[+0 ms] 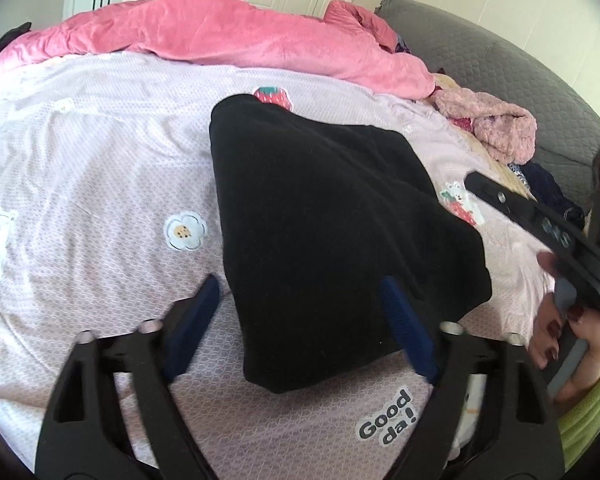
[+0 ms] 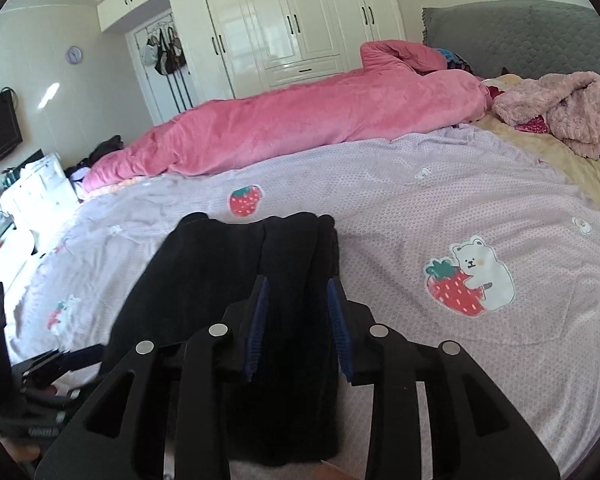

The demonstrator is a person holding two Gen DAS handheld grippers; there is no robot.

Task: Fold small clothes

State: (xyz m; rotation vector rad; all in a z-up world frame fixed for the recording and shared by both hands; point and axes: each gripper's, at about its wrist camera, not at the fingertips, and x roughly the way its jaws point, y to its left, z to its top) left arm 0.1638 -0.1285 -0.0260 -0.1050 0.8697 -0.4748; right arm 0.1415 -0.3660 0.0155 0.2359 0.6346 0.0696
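Black garment (image 1: 332, 216) folded on lilac sheet (image 1: 100, 160), left gripper (image 1: 300, 320) wide open astride its near end, pads clear of cloth, right gripper (image 2: 298, 320) partly open over the garment's edge, grip unclear, pink duvet (image 2: 300, 120) at 12 o'clock

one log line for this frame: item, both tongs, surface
item: black garment folded, flat | left tongs: open, straddling its near edge | right tongs: open over it | surface: lilac bedspread
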